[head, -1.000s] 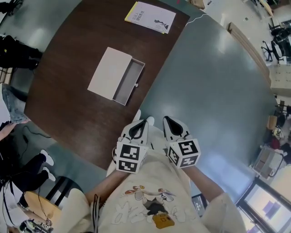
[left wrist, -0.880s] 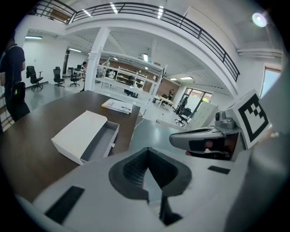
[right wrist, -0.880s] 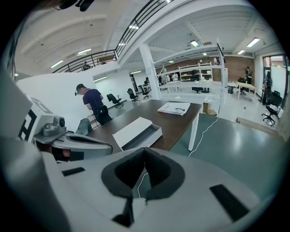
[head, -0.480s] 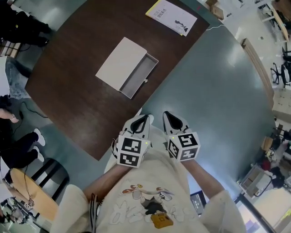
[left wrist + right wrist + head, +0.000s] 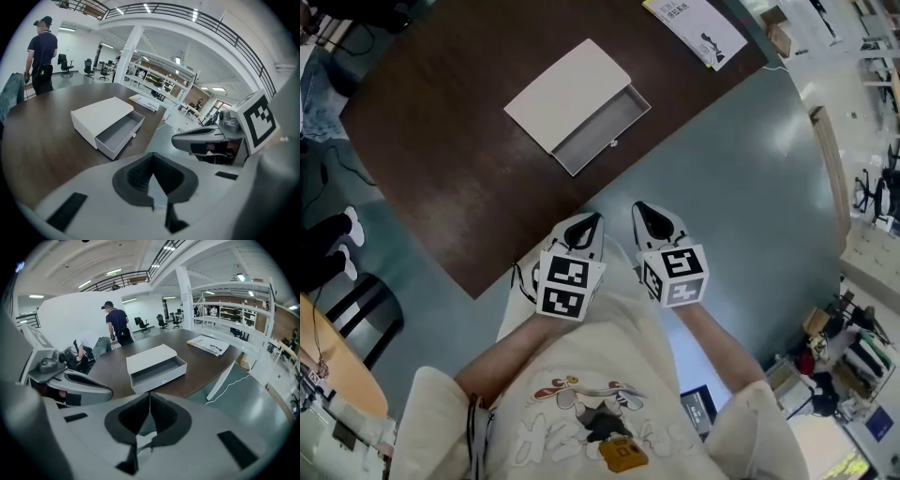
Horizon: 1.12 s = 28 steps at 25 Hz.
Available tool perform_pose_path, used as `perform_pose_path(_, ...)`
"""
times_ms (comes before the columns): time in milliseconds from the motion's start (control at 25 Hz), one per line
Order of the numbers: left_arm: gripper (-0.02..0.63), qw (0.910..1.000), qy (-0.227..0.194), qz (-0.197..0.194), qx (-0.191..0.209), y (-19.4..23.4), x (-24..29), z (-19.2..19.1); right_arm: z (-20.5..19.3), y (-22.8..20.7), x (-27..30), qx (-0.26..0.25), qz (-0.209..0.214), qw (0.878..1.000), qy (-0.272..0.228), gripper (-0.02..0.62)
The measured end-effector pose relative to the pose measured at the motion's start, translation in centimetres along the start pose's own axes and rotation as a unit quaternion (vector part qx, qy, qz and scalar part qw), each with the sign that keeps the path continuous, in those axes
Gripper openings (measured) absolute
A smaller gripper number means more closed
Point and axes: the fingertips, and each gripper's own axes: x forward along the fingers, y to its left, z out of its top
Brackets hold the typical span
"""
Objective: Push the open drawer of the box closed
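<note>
White box [image 5: 567, 94] higher in head view than before, drawer [image 5: 602, 131] still open; left gripper [image 5: 589, 223], right gripper [image 5: 645, 214] pinched closed, empty.

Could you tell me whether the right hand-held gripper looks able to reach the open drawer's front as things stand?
Probably yes: the right hand-held gripper, shut and empty, points toward the drawer, whose front faces it; nothing stands between them.
</note>
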Motion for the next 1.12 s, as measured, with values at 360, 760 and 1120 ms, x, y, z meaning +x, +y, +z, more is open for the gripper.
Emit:
perform_pose_path(360, 0.006, 0.9978, -0.012, 0.034, -0.055, 2.3, 1.5, -0.6, -0.7, -0.7, 4.5, -0.064, 0.032, 0.996, 0.049, 0.051)
perform_pose_path(760, 0.006, 0.9939, -0.011, 0.063, -0.09, 4.7, 2.7, -1.0, 0.4, -2.8, 9.7, -0.11, 0.052, 0.988, 0.094, 0.072)
perform_pose_path(1120, 0.006, 0.9908, -0.011, 0.075, -0.112, 6.5, 4.4, -0.8, 0.6, -3.8, 13.5, -0.141, 0.061, 0.98, 0.128, 0.092)
